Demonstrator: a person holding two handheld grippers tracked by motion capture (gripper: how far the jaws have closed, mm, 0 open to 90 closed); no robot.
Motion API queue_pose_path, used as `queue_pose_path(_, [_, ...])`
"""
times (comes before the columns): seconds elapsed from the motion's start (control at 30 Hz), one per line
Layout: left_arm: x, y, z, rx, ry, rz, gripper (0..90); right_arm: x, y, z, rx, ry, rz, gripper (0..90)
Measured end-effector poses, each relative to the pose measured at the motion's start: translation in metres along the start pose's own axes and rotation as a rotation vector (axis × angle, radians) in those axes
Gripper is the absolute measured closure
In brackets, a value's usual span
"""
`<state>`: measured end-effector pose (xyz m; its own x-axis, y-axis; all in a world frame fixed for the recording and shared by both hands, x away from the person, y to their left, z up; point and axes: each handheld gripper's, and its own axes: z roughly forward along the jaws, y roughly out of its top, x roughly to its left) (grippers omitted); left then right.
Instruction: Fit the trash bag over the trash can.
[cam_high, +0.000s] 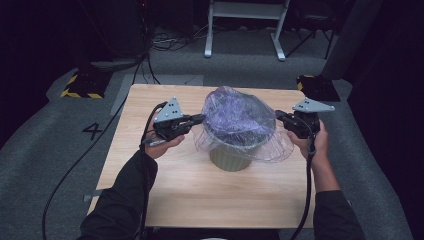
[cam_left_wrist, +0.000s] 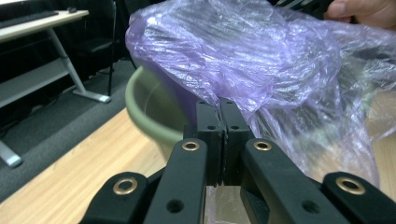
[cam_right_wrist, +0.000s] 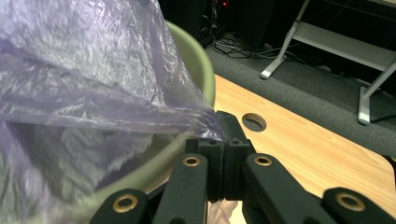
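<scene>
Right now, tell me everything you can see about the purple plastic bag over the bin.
The purple plastic bag is thin, see-through and crinkled, with a glossy sheen. It billows in a dome above the green bin on the wooden table, and its loose edge flares out around the bin's rim. The left gripper and right gripper pinch it at opposite sides, fingers shut on the film, stretching it across the opening.

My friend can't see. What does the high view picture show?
A person's two grippers, left gripper and right gripper, pinch opposite sides of a purple plastic bag draped over a green bin on a wooden table.
</scene>
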<state>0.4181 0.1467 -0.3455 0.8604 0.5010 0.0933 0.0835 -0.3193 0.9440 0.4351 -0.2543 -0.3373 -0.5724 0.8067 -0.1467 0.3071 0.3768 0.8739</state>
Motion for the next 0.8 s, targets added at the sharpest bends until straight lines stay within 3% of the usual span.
queue_pose_path(0.03, [0.000,-0.002,-0.002,0.001,0.009,-0.009,87.9,0.001,-0.002,-0.001,0.004,0.002,-0.007,89.6])
queue_pose_path(0.1, [-0.003,-0.006,-0.007,0.006,-0.010,-0.024,75.2,0.002,-0.005,-0.004,0.003,0.010,-0.006,89.2])
queue_pose_path(0.17, [-0.010,-0.008,-0.010,0.019,-0.011,0.012,80.0,0.003,-0.007,-0.008,0.008,0.023,-0.021,78.0])
queue_pose_path(0.2, [-0.013,-0.008,-0.011,0.024,-0.013,0.027,83.5,0.005,-0.008,-0.011,0.010,-0.022,-0.059,64.2])
queue_pose_path(0.23, [-0.015,-0.007,-0.011,0.019,-0.022,0.031,86.4,0.007,-0.007,-0.014,0.011,-0.038,-0.068,60.7])
queue_pose_path(0.33, [-0.019,-0.004,-0.013,0.012,-0.007,0.049,88.0,0.010,-0.005,-0.028,-0.033,-0.017,-0.086,44.3])
queue_pose_path(0.47, [-0.021,0.000,-0.016,-0.005,-0.020,0.047,88.0,0.020,0.000,-0.044,-0.059,0.017,-0.163,32.9])
queue_pose_path(0.5, [-0.022,0.000,-0.017,-0.001,-0.017,0.055,88.0,0.025,0.001,-0.049,-0.060,0.022,-0.207,30.8])
queue_pose_path(0.63, [-0.025,0.003,-0.018,-0.004,-0.019,0.064,88.0,0.041,0.004,-0.060,-0.101,0.014,-0.312,32.5])
queue_pose_path(0.73, [-0.025,0.005,-0.016,-0.002,-0.018,0.062,86.2,0.054,0.009,-0.062,-0.139,0.042,-0.389,41.5])
queue_pose_path(0.8, [-0.024,0.006,-0.014,0.001,-0.015,0.059,82.0,0.060,0.013,-0.059,-0.142,0.042,-0.426,52.5])
